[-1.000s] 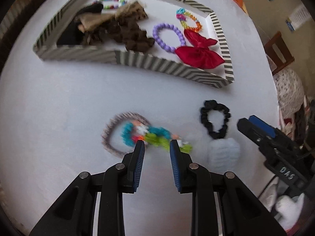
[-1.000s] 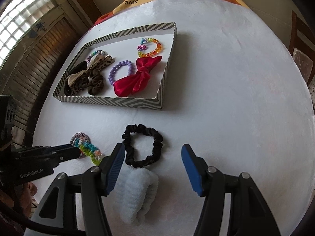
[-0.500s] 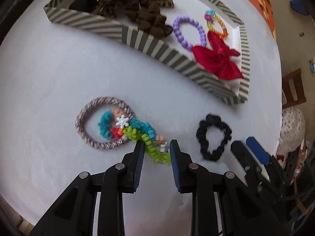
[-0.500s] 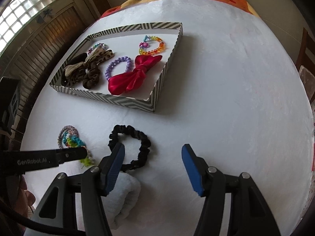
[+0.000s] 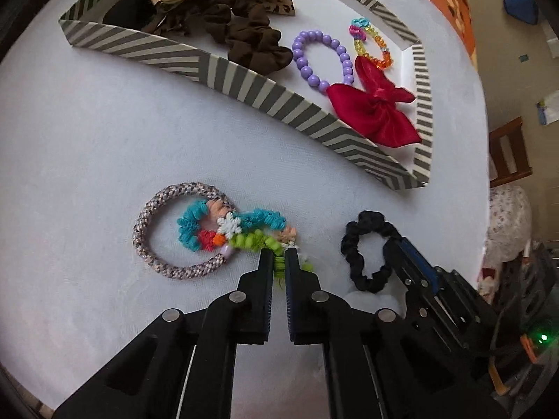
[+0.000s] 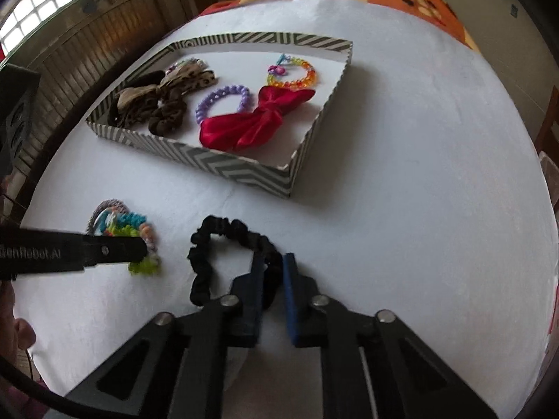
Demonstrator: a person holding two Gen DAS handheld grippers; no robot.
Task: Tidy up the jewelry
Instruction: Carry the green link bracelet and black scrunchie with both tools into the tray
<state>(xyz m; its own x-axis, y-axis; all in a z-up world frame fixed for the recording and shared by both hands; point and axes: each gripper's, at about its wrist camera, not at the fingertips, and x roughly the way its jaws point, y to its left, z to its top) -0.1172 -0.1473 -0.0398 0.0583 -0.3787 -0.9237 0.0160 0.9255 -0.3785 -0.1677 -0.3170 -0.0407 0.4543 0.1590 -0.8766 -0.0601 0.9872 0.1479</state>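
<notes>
Pinching the green end of the multicoloured curly hair tie [image 5: 244, 232], the left claw [image 5: 278, 262] stands at 6 o'clock in its own view, its jaws narrowed to a slit with green loops caught between them. That tie lies on the white counter [image 5: 87, 146], its blue coil overlapping the speckled rope hair tie [image 5: 153, 265], a ring lying flat just toward 9 o'clock of it. In the right wrist view the right claw [image 6: 273, 269] is also nearly closed, its jaws gripping the near right side of the black scrunchie [image 6: 209, 244], which rests on the counter with its loop spread toward 10 o'clock. Something pale and fluffy shows just beneath the right claw, too hidden to name. The left claw's finger reaches in from 9 o'clock in that view, covering part of the curly tie. Farther off, toward 12 o'clock, sits the striped tray [image 6: 244, 171], apart from both loose ties. Inside it, nearest the right corner, lies the red satin bow [image 6: 255, 122]; touching its upper edge are the purple bead bracelet [image 6: 223, 99] and the rainbow bead bracelet [image 6: 293, 76]. At the tray's left end a heap of brown and leopard-print scrunchies [image 6: 164, 101] is piled together, with a small string of coloured beads partly hidden behind it.
</notes>
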